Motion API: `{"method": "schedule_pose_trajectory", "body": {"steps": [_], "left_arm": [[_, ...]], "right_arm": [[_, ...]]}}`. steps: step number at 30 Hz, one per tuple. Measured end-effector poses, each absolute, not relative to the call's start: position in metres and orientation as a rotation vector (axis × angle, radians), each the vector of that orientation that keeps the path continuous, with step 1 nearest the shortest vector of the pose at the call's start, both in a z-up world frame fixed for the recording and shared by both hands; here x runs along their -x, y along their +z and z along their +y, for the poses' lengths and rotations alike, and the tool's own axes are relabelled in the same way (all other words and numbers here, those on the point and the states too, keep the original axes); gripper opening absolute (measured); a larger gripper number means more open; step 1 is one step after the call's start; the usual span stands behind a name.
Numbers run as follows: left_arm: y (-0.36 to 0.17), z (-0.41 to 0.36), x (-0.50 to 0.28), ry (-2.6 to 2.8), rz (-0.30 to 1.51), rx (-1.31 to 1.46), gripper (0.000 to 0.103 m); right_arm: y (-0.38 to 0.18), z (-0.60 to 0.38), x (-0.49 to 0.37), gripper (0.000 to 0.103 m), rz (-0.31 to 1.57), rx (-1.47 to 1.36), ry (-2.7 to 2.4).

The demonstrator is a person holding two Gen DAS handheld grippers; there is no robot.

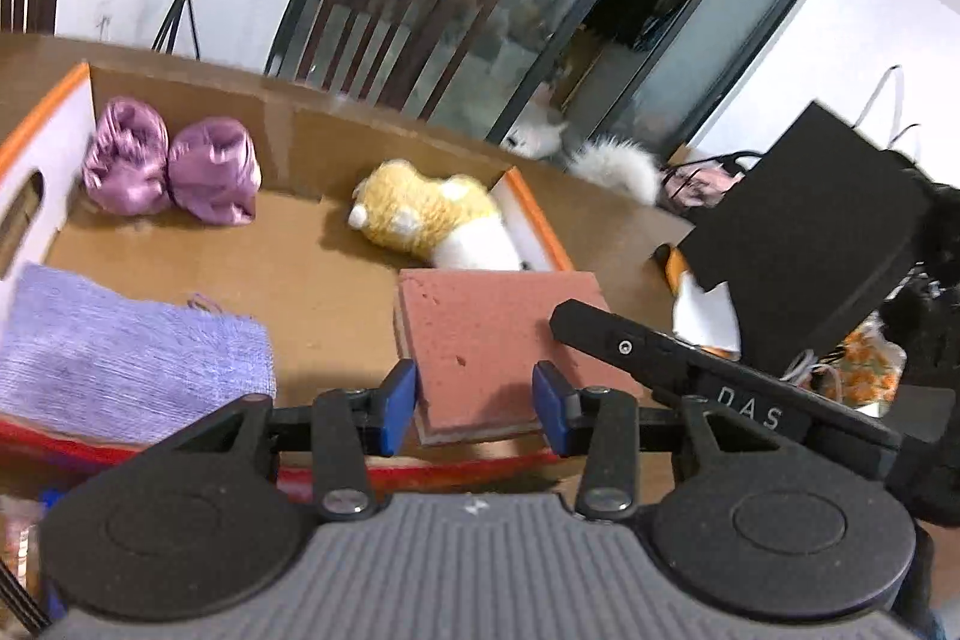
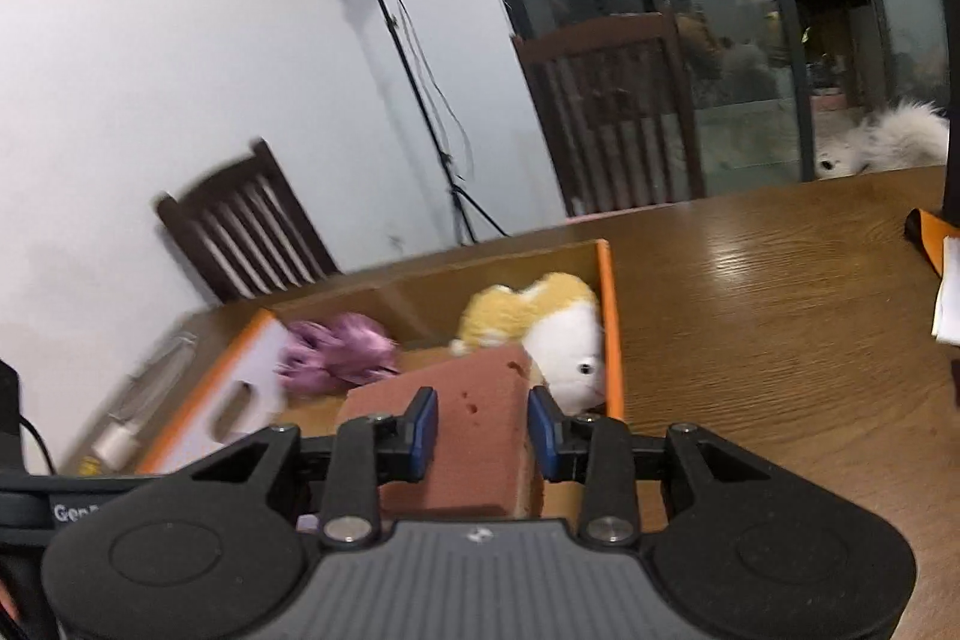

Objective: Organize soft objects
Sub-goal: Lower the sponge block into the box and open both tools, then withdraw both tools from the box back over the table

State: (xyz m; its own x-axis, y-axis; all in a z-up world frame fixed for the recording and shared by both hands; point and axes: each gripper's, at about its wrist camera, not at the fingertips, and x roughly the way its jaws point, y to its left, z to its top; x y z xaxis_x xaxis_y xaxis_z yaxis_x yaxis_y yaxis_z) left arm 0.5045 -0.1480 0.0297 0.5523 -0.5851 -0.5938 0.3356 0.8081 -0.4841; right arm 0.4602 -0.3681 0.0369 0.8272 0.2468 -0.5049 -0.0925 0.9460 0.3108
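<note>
One sponge [image 2: 462, 436], a reddish-brown block, sits between the right gripper [image 2: 482, 430] jaws at lower centre of the right view; the jaws stand partly open, and whether the pads press it cannot be told. In the left view the same sponge [image 1: 498, 334] appears in the box [image 1: 300, 244], with the left gripper [image 1: 474, 403] jaws open on either side of its near edge, holding nothing. It looks light, porous and squashy, so a gentle pinch across the flat sides should do; a hard squeeze would deform it. Further in, one lilac cloth [image 1: 120, 358] at lower left, one yellow-and-white plush [image 1: 432, 220] at centre, and two purple satin bundles [image 1: 168, 166] at upper left. One white fluffy toy [image 1: 612, 166] lies beyond the box on the surface [image 2: 780, 316].
</note>
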Motion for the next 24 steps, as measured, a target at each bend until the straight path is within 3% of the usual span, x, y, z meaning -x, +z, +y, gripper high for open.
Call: {"method": "schedule_pose_trajectory", "body": {"steps": [4, 6, 13, 19, 21, 24], "left_arm": [[0.021, -0.15, -0.502, -0.541, 0.795, 0.31, 0.045], [0.025, -0.145, -0.495, -0.551, 0.788, 0.296, 0.051], [0.077, -0.106, -0.443, -0.504, 0.668, 0.174, 0.053], [0.127, -0.062, -0.357, -0.445, 0.481, 0.014, 0.072], [0.135, -0.051, -0.327, -0.411, 0.43, -0.035, 0.083], [0.138, -0.031, -0.276, -0.375, 0.36, -0.055, 0.087]], "right_arm": [[0.025, -0.362, -0.464, 0.04, 0.575, -0.235, 0.126], [0.026, -0.365, -0.456, 0.05, 0.552, -0.218, 0.113], [0.075, -0.367, -0.411, 0.056, 0.455, -0.167, 0.135], [0.12, -0.365, -0.342, 0.07, 0.365, -0.099, 0.155], [0.129, -0.362, -0.316, 0.073, 0.341, -0.075, 0.168], [0.136, -0.353, -0.275, 0.075, 0.299, -0.023, 0.179]]}}
